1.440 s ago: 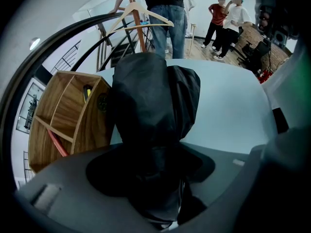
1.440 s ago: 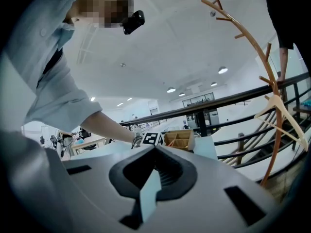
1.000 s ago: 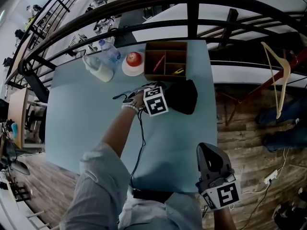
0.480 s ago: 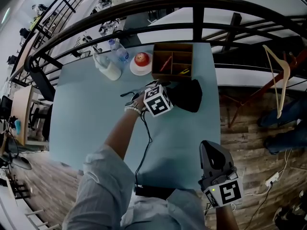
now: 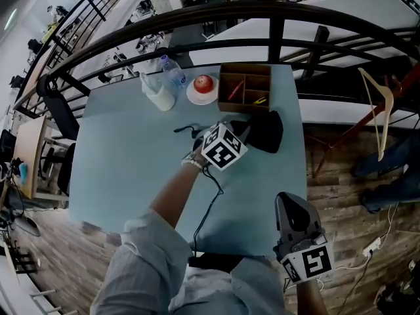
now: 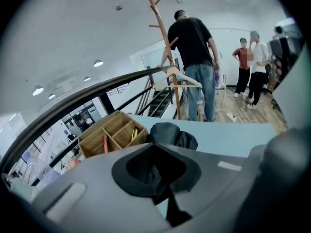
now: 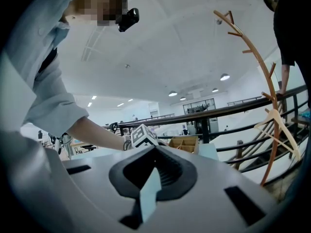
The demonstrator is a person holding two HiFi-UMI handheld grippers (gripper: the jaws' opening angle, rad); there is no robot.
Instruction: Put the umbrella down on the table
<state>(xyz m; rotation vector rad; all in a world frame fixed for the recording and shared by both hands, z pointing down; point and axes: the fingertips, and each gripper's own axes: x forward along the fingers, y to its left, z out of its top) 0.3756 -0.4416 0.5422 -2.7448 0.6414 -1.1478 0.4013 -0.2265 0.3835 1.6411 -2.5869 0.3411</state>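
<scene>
left tool is clenched. its jaws just snapped closed with nothing caught between them, and it hangs tilted down over the light blue surface. right tool is by the near right corner of that surface, also pinched closed and empty.

next biggest thing is the black railing curving along the far side. the black folded umbrella is lying on the surface near its right edge, just past the left tool's tips and clear of them. it's right in front of a wooden divider box.

left of the box, along the far edge, there's a white jug, a clear water bottle and a small plate with a red apple on it. a thin black cable trails from the left tool back toward the near edge. the box has a red pen in its left slot and something small and yellow in the near right one, can't tell what.
</scene>
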